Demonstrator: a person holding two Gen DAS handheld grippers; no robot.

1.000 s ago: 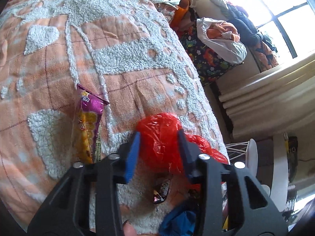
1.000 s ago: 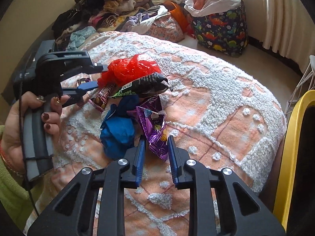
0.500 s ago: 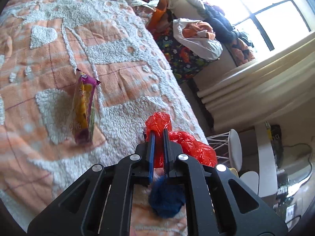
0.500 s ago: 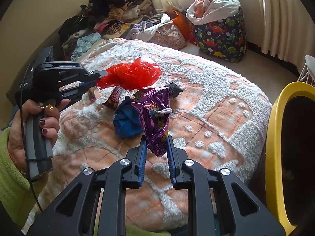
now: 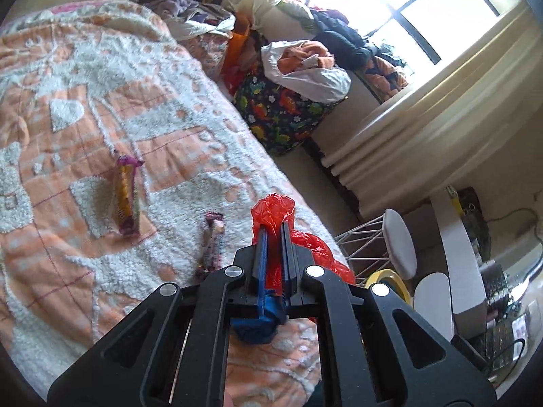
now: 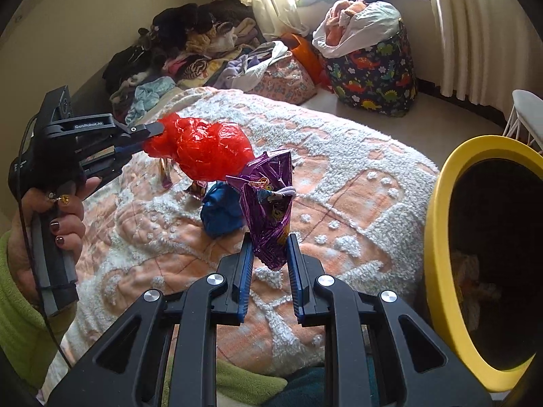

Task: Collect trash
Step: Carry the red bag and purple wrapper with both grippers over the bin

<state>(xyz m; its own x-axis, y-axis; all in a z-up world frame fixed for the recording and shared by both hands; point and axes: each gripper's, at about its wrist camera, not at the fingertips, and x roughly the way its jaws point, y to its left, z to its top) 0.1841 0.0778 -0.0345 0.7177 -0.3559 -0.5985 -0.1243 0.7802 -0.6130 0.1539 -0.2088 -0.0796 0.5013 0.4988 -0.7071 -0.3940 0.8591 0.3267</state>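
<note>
while left gripper (image 5: 274,229) clamps red bag (image 6: 203,149), right gripper (image 6: 268,242) clamps purple wrapper (image 6: 269,203).

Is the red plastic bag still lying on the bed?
No, lifted: the left gripper holds the red plastic bag above the bed.

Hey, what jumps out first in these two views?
The bright red plastic bag pinched in the left gripper, held up over the orange-and-white bedspread. Next, the shiny purple snack wrapper in the right gripper, and the yellow-rimmed bin at the right edge.
</note>
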